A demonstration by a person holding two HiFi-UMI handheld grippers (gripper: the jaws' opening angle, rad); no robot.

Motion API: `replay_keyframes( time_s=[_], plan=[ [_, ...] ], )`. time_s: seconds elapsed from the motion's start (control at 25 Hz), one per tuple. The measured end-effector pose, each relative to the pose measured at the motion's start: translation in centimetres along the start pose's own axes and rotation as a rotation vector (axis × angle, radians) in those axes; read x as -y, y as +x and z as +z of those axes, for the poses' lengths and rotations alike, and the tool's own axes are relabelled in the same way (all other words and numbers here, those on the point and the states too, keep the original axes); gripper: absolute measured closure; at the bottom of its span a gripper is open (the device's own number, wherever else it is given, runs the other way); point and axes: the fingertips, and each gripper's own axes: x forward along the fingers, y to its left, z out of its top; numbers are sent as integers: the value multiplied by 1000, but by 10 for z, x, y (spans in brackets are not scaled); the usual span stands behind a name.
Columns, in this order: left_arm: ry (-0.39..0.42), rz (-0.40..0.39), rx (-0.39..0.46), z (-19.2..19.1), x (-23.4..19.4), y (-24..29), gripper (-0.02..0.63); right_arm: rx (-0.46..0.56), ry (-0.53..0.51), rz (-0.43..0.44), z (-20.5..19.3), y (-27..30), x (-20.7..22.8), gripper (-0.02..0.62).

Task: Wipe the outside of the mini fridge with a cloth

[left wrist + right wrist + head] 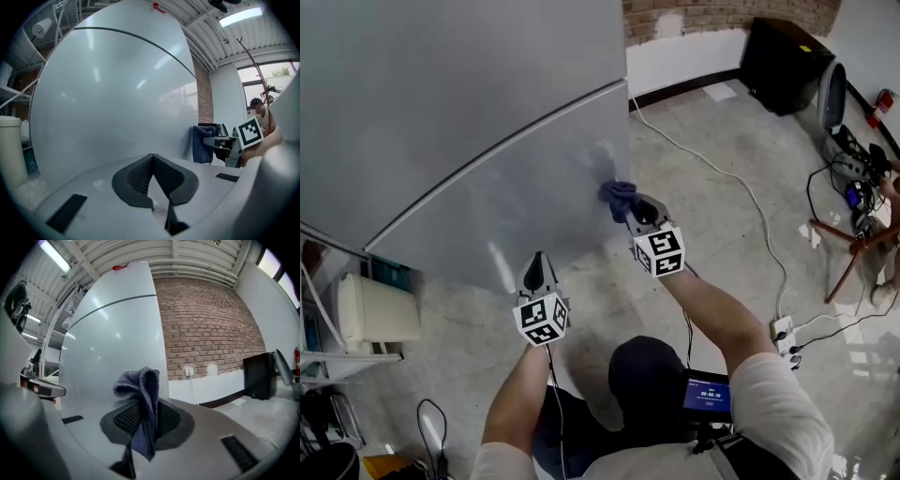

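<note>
The grey mini fridge (459, 122) fills the left of the head view, its door seam running as a diagonal line. My right gripper (630, 208) is shut on a blue cloth (619, 196), which presses against the fridge's lower door near its right edge. In the right gripper view the cloth (143, 406) stands bunched between the jaws with the fridge (112, 343) just behind. My left gripper (536, 272) is shut with nothing in it, a little short of the lower door. The left gripper view shows the closed pads (151, 176), the fridge (112, 93) and the cloth (202, 144) at right.
A white cable (741, 187) runs over the concrete floor to a power strip (785, 333). A black box (783, 61) stands by the brick wall at the back right. Shelving with a white container (375, 309) is at the left. Wooden legs (853, 253) and more cables lie at the right.
</note>
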Motion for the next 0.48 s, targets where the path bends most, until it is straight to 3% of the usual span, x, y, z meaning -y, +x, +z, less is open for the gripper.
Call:
replay_keyframes(
  time_s=[0.24,0.48],
  plan=[
    [-6,-35,-17,61,15,-18,603,-36,14,-1,74,-32,-8,535],
    [15,-58,-2,163,29,-47,603,-48,6,4,184,-58,-22,537]
  ],
)
